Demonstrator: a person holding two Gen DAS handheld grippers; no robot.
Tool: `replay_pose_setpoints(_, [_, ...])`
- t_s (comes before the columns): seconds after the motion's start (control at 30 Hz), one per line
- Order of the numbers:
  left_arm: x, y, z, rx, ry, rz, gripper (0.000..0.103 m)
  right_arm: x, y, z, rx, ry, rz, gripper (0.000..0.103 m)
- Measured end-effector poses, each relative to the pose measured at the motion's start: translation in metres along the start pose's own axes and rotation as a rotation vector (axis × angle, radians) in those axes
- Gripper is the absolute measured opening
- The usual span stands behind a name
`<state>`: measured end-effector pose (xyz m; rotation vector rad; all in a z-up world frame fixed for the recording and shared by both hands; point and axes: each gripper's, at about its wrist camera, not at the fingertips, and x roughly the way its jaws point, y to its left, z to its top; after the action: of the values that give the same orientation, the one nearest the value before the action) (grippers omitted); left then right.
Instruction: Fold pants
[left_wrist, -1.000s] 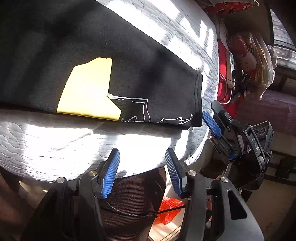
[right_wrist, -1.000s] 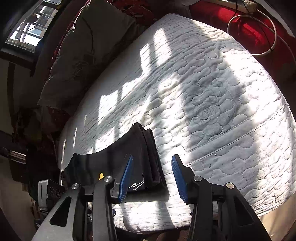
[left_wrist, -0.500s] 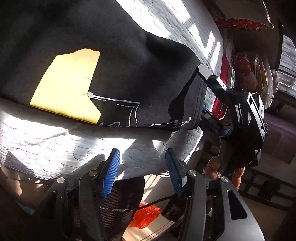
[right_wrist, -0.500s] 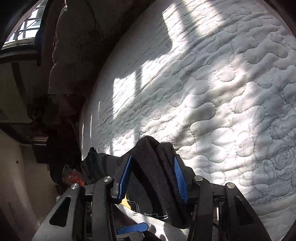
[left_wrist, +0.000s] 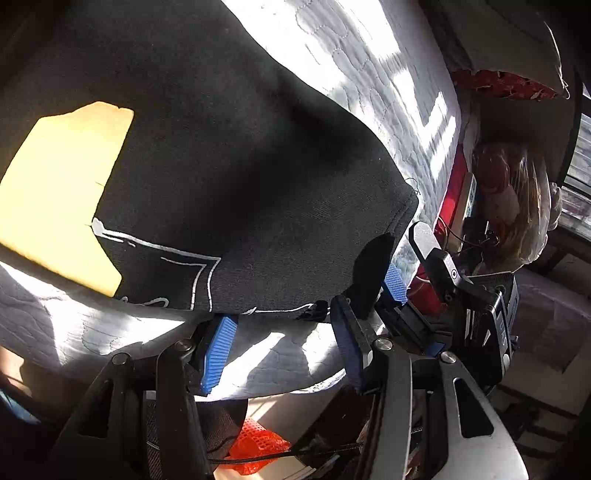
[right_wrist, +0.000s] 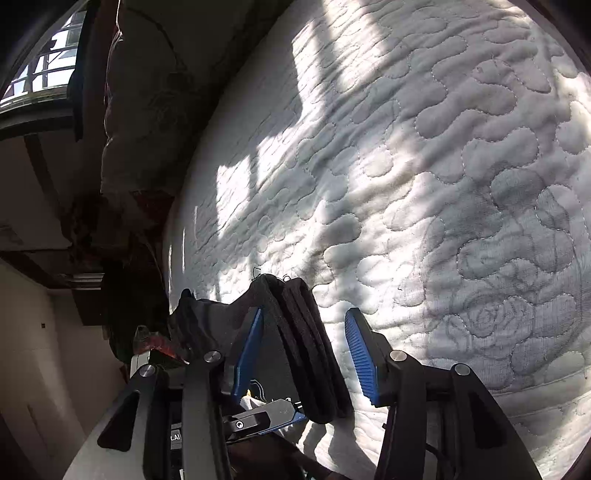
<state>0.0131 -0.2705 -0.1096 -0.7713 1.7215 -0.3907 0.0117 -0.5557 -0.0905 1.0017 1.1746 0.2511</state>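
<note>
Black pants (left_wrist: 229, 177) with a yellow patch (left_wrist: 59, 199) and white line print lie folded on a white quilted mattress (left_wrist: 373, 85). My left gripper (left_wrist: 284, 350) is open at the pants' near hem, its blue pads wide apart below the cloth edge. My right gripper (right_wrist: 303, 354) is open, its jaws straddling the stacked cuff end of the pants (right_wrist: 299, 332). The right gripper also shows in the left wrist view (left_wrist: 436, 273) at the pants' right corner.
The mattress (right_wrist: 424, 155) stretches away to the right. A brown pillow (right_wrist: 144, 110) lies at its far end by a window. Beside the bed are red items and a plastic bag (left_wrist: 517, 206). An orange mesh object (left_wrist: 255, 446) lies on the floor below.
Both grippers have moved in toward the pants. The right gripper's jaws now straddle the cuff end, and the left gripper's pads reach the near hem.
</note>
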Motion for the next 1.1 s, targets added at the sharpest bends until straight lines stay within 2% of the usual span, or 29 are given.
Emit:
replay_pose_setpoints(0.13, [-0.003, 0.000, -0.002, 0.012, -0.015, -0.012, 0.049, 0.004, -0.006, 0.007, 0.036, -0.004, 0.034, 0.049])
replay_pose_setpoints(0.27, [0.001, 0.005, -0.005, -0.007, 0.003, -0.023, 0.049, 0.018, -0.007, 0.017, 0.047, 0.037, 0.072, 0.050])
replay_pose_setpoints(0.4, [0.001, 0.005, -0.004, -0.013, -0.001, -0.022, 0.049, 0.035, 0.005, 0.024, 0.018, 0.108, 0.107, 0.062])
replay_pose_setpoints(0.5, [0.000, 0.004, -0.006, 0.006, -0.003, -0.015, 0.049, 0.036, 0.010, 0.026, -0.010, 0.137, 0.105, 0.062])
replay_pose_setpoints(0.53, [0.000, 0.004, -0.005, 0.007, -0.004, -0.016, 0.049, 0.035, 0.009, 0.025, -0.019, 0.145, 0.106, 0.060])
replay_pose_setpoints(0.63, [0.003, 0.000, 0.000, 0.004, 0.005, -0.017, 0.048, 0.031, 0.004, 0.022, -0.033, 0.139, 0.077, 0.044])
replay_pose_setpoints(0.7, [0.007, -0.003, 0.004, 0.008, 0.026, -0.024, 0.035, 0.029, 0.000, 0.019, -0.020, 0.125, 0.063, 0.037])
replay_pose_setpoints(0.77, [0.009, 0.001, 0.004, 0.018, 0.069, -0.036, 0.014, 0.027, 0.003, 0.015, -0.029, 0.104, 0.040, 0.034])
replay_pose_setpoints(0.8, [0.009, 0.001, 0.004, 0.024, 0.082, -0.036, 0.011, 0.026, 0.005, 0.014, -0.037, 0.095, 0.027, 0.033])
replay_pose_setpoints(0.9, [0.007, 0.004, 0.003, 0.032, 0.109, -0.048, 0.007, 0.020, 0.011, 0.008, -0.066, 0.065, -0.021, 0.030])
replay_pose_setpoints(1.1, [-0.002, 0.003, -0.002, 0.054, 0.136, -0.071, 0.007, 0.006, 0.008, -0.006, -0.028, 0.002, -0.040, 0.022])
